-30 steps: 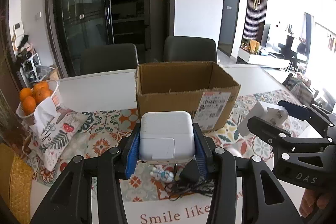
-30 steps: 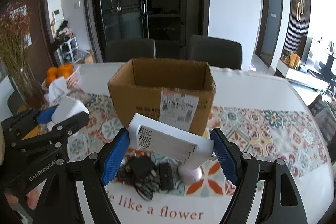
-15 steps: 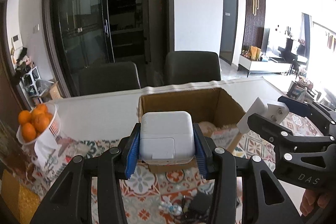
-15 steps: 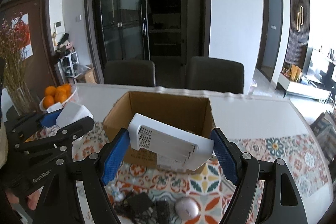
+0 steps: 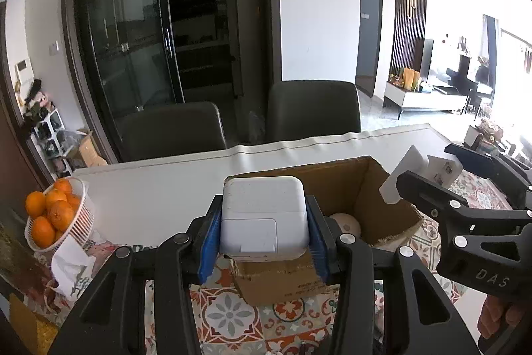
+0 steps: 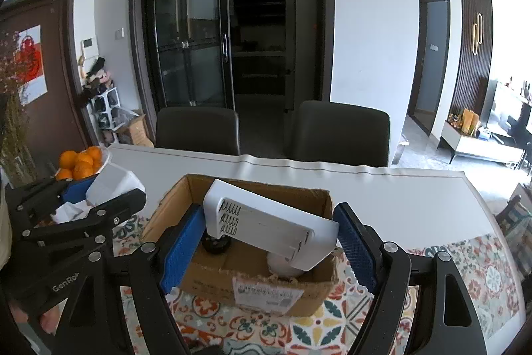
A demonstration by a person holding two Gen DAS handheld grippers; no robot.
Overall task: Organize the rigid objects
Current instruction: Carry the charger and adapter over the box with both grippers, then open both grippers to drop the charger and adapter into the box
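My left gripper is shut on a white square power adapter and holds it over the near left rim of an open cardboard box. My right gripper is shut on a white battery holder with springs, tilted, above the box. Inside the box lie a white round object and a black round object. The left gripper also shows in the right wrist view, and the right gripper in the left wrist view.
A white basket of oranges stands at the left on the table, above a white patterned cloth. A patterned runner covers the near table. Two dark chairs stand behind the table's far edge.
Both grippers have risen and moved forward with their objects, from in front of the box to above it. The cables and small items on the runner have dropped out of view.
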